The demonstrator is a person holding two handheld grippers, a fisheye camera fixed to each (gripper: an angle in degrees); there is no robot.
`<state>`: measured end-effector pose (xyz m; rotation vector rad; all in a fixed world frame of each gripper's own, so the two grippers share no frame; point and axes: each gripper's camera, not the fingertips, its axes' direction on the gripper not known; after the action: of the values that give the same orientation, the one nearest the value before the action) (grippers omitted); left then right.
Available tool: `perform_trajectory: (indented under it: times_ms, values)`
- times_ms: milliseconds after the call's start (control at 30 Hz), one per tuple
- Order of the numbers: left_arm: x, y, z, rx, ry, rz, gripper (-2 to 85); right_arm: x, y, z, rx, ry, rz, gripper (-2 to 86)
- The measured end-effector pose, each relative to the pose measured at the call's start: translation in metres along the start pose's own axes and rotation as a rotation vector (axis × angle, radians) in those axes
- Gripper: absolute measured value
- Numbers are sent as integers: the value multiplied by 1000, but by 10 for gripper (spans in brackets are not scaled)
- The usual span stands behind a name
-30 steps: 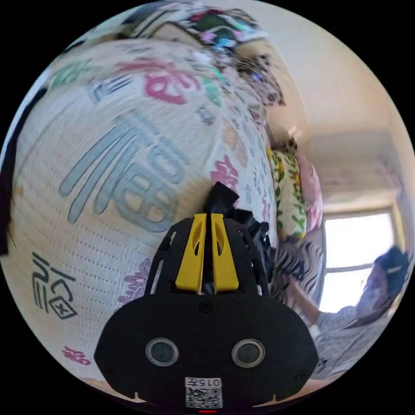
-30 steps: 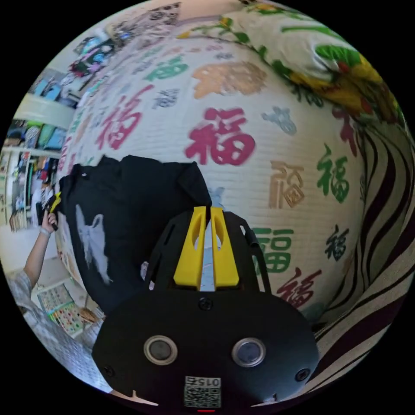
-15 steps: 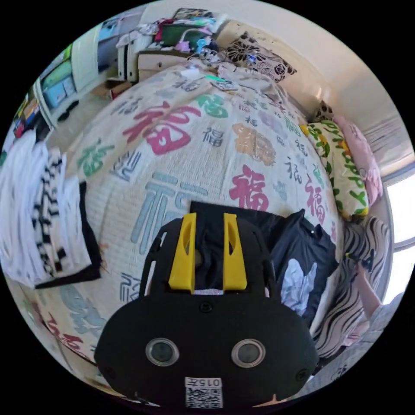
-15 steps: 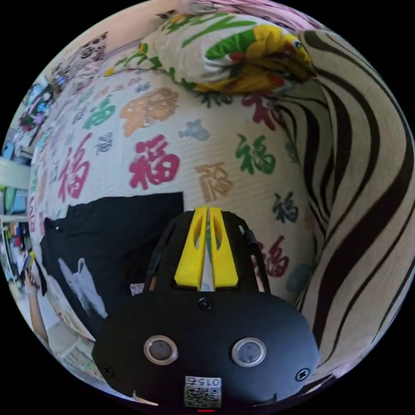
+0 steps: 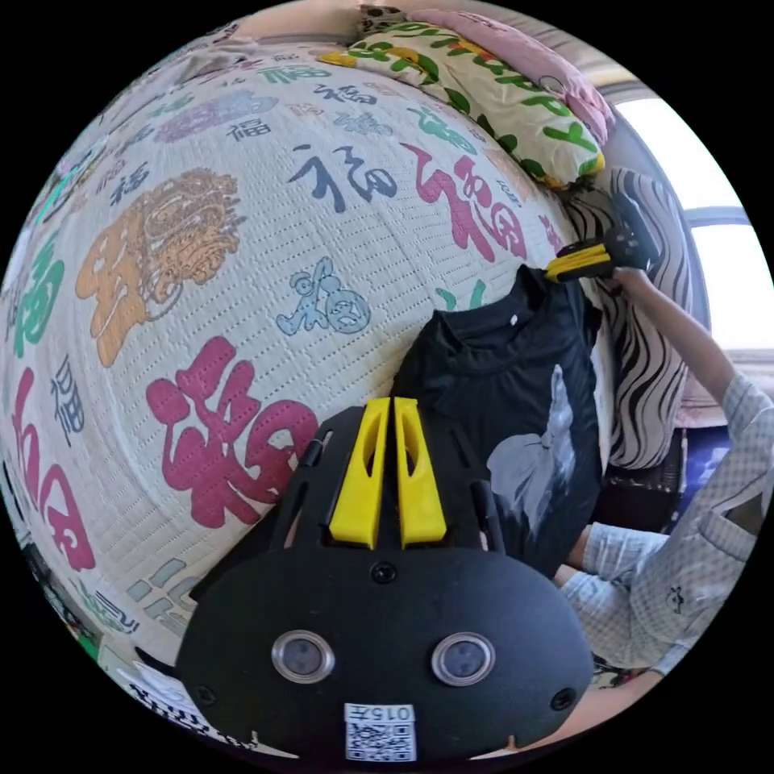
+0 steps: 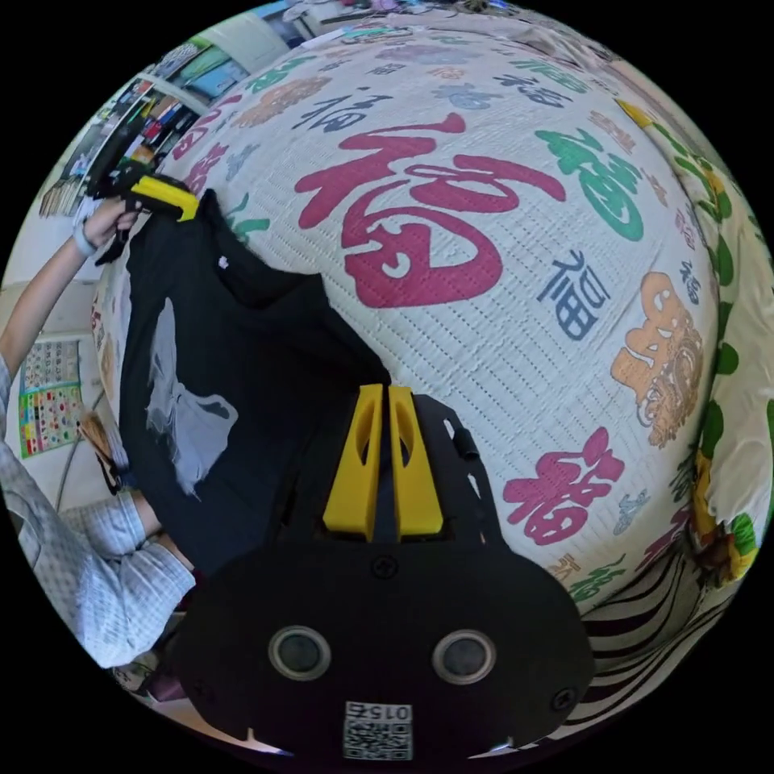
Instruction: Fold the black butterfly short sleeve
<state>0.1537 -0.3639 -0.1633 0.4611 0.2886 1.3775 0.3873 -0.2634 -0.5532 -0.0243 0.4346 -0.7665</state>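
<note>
We are holding the black butterfly shirt [image 5: 516, 403] over the patterned bedspread [image 5: 242, 266]. Our left gripper [image 5: 386, 403] and right gripper [image 6: 379, 393], each at six o'clock in its own view, are both clamping shirt shoulders.

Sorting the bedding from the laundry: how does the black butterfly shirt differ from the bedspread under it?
The black shirt is plain dark with one pale butterfly print; the bedspread is cream with many coloured characters. The shirt is held at its shoulders by the left gripper and right gripper; the bedspread lies flat.

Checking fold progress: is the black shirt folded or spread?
Spread: the black shirt is stretched between both grippers, collar and butterfly print showing.
</note>
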Motion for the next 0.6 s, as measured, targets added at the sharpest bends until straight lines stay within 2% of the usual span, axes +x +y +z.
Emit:
perform_trajectory:
  times_ms: [133, 333, 433, 500, 600]
  values:
    - [-19, 17, -14, 126, 58, -86, 3, 11, 13, -1, 57, -5, 56, -5]
    - [-28, 36, 14, 116, 25, -147, 14, 27, 32, 27, 92, -40, 187, 6]
    - [-31, 64, 15, 220, 41, -200, 43, 35, 58, 34, 182, -109, 237, 46]
    - [-31, 103, 7, 297, -30, -279, 73, 43, 98, 30, 320, -77, 362, 45]
    - [-14, 174, -2, 392, -43, -314, 83, 34, 159, 29, 419, -114, 364, 44]
